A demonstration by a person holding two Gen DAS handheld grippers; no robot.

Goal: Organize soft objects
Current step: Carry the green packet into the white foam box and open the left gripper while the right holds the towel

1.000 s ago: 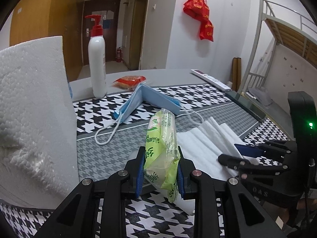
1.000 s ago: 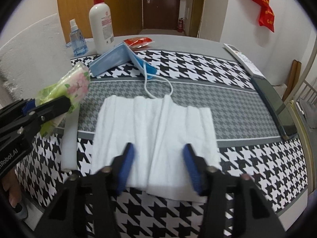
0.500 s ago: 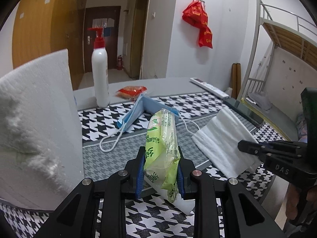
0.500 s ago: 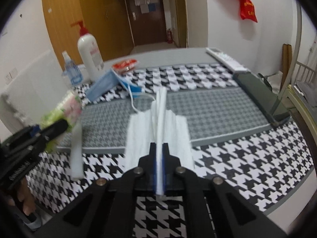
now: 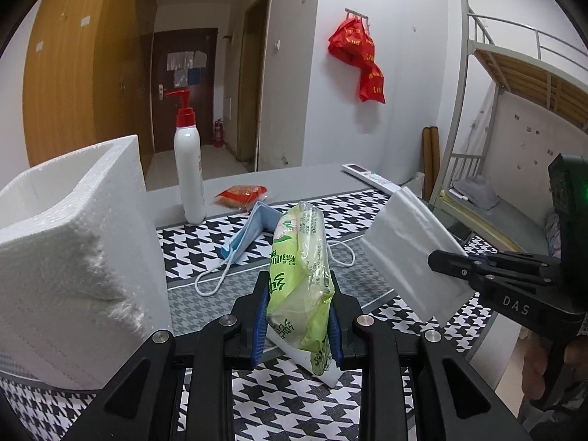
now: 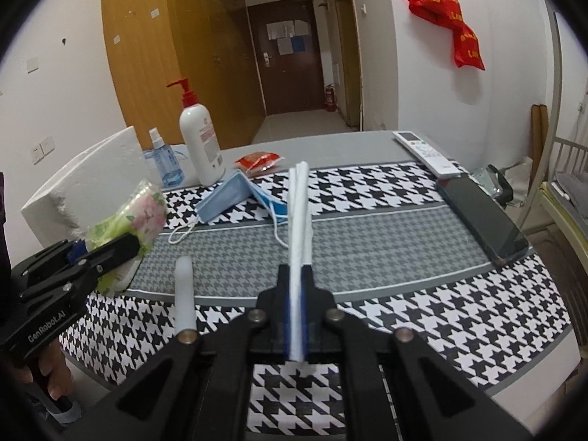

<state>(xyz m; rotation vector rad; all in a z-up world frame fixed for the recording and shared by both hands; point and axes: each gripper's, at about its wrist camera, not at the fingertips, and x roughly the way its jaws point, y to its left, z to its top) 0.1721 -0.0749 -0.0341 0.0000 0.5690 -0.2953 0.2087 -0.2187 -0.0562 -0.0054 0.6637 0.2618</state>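
A: What changed at the right claw [image 6: 297, 307]?
B: It closed on the white folded cloth [image 6: 299, 228], which previously lay flat on the surface [image 6: 386, 250]; the cloth is now raised clear.
A: The left claw [image 5: 297, 318]?
B: Raised, with the green tissue pack [image 5: 299, 275].

— Behind your worktop [image 6: 330, 139], what stands listed?
— White walls [image 6: 422, 84]; wooden wardrobe doors [image 6: 154, 55]; a dark door [image 6: 290, 70] at the corridor's end, papers stuck on it; a fire extinguisher [image 6: 329, 98] beside it.
— And to your right?
— One metal bunk bed [image 5: 514, 73]; red bags [image 5: 358, 58] hung on a wall hook.
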